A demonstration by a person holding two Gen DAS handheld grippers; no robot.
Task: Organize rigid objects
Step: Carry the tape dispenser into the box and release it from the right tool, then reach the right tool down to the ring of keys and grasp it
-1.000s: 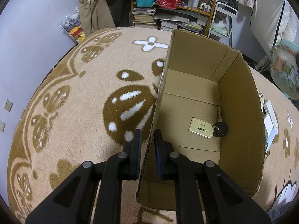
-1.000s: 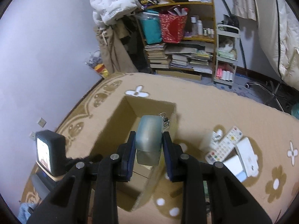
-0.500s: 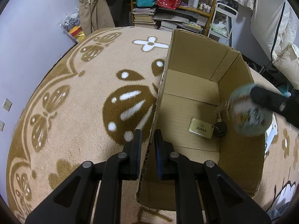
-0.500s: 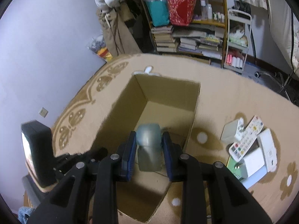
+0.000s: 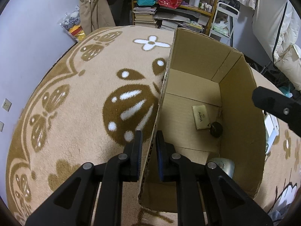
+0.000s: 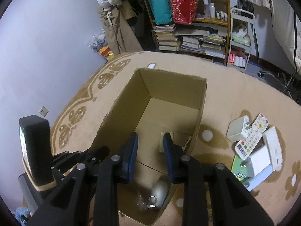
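The left gripper is clamped on the near-left wall of the open brown cardboard box, one black finger outside on the carpet side, the other inside the box. The right gripper hangs over the box's near end, its blue-padded fingers spread apart with nothing between them. Below them, a rounded silver-grey object with a metal clip lies blurred on the box floor, close to the near-right wall; the left wrist view catches it at the box's near-right corner. Farther in, a flat gold tag printed AIMA rests on the cardboard floor, touching a small round black fob on its right. The box sits on a beige carpet with brown butterfly patterns. Out to the right of the box, a white remote control with coloured buttons lies among white chargers and boxes. A cluttered wooden bookshelf fills the far wall.
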